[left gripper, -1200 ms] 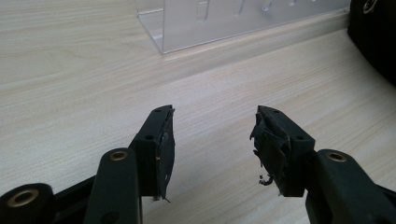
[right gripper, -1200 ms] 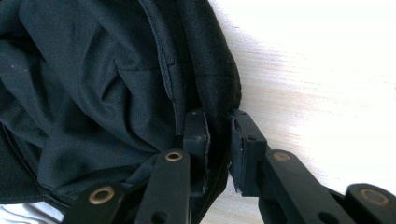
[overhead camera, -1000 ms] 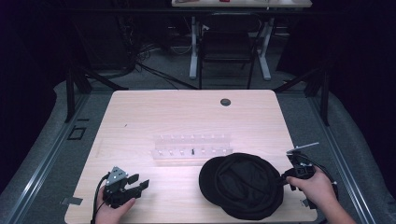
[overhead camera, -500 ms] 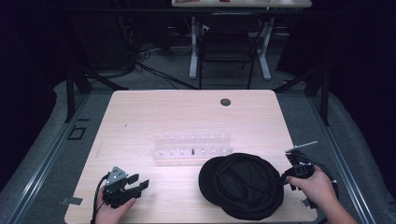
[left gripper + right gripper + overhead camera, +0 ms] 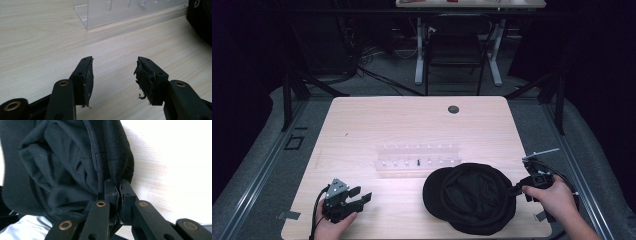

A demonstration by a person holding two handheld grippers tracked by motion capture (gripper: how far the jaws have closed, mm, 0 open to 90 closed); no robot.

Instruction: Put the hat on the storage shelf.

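Note:
A black cap [image 5: 469,197] lies upside down on the wooden table [image 5: 412,125] at the front right, its lining [image 5: 62,170] facing up. My right gripper [image 5: 518,189] is shut on the cap's rim [image 5: 117,162] at its right side; in the right gripper view the jaws pinch the fabric edge. My left gripper [image 5: 362,196] rests at the front left of the table, held by a hand, open with nothing between its fingertips [image 5: 86,75]. It points toward the cap and a clear rack.
A clear plastic rack [image 5: 418,157] with small pegs stands in the middle of the table, just behind the cap; its corner [image 5: 100,15] shows ahead of the left gripper. A dark round grommet [image 5: 453,109] sits near the table's far edge. A chair [image 5: 457,50] stands beyond.

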